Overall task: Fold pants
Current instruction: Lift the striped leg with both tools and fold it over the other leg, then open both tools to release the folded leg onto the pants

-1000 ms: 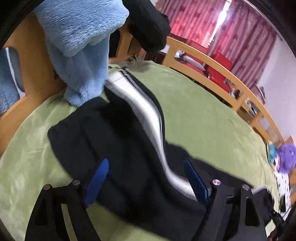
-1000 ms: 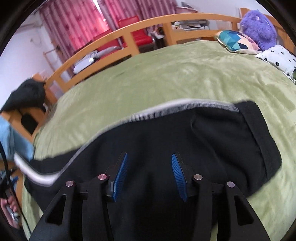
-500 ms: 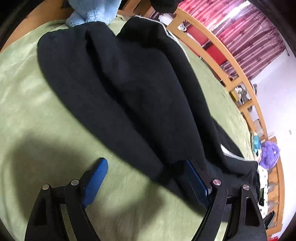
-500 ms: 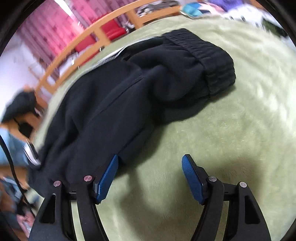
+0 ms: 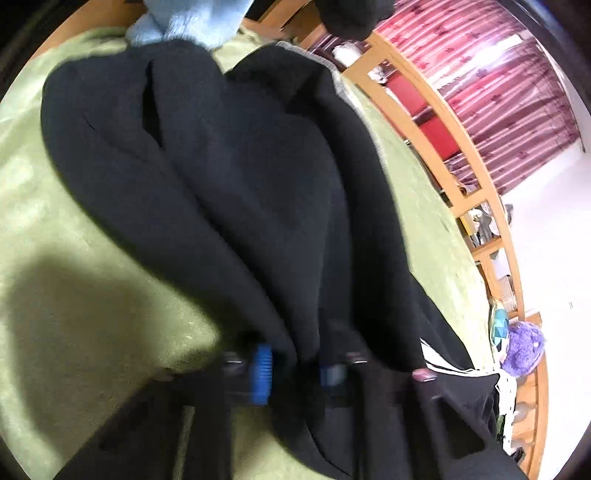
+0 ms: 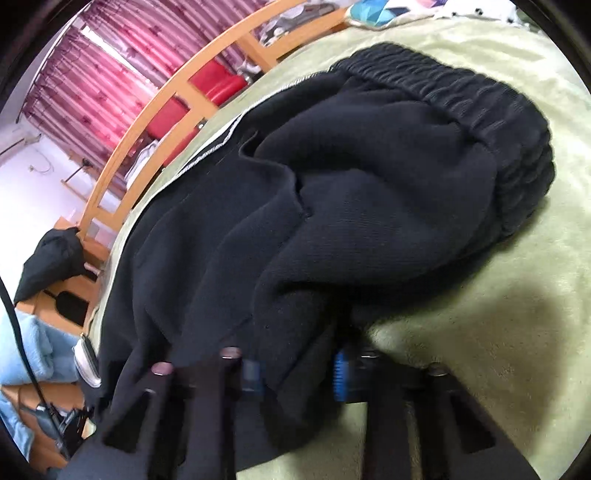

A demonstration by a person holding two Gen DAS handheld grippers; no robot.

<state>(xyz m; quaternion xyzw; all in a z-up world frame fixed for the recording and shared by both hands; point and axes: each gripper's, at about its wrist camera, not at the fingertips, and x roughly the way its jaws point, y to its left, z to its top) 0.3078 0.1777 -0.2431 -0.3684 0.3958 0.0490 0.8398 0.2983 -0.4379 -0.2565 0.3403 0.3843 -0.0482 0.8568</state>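
Black pants (image 5: 229, 177) with a white side stripe lie on a green bedspread (image 5: 66, 302). In the left wrist view my left gripper (image 5: 297, 373) is shut on a bunched near edge of the pants, its blue pads pressing the cloth. In the right wrist view the pants (image 6: 351, 192) show their ribbed elastic waistband (image 6: 491, 110) at the upper right. My right gripper (image 6: 297, 373) is shut on a fold of the pants near that waistband end. Both grippers sit low on the bed.
A wooden bed rail (image 5: 461, 147) runs along the far side, with red curtains (image 5: 509, 85) behind. A light blue fleece (image 5: 192, 18) hangs at the pants' far end. A purple plush toy (image 5: 524, 350) and pillows lie at the bed's right end.
Both grippers were open half a second ago beside the pants' near edge. Both have now closed on the cloth and pushed in closer.
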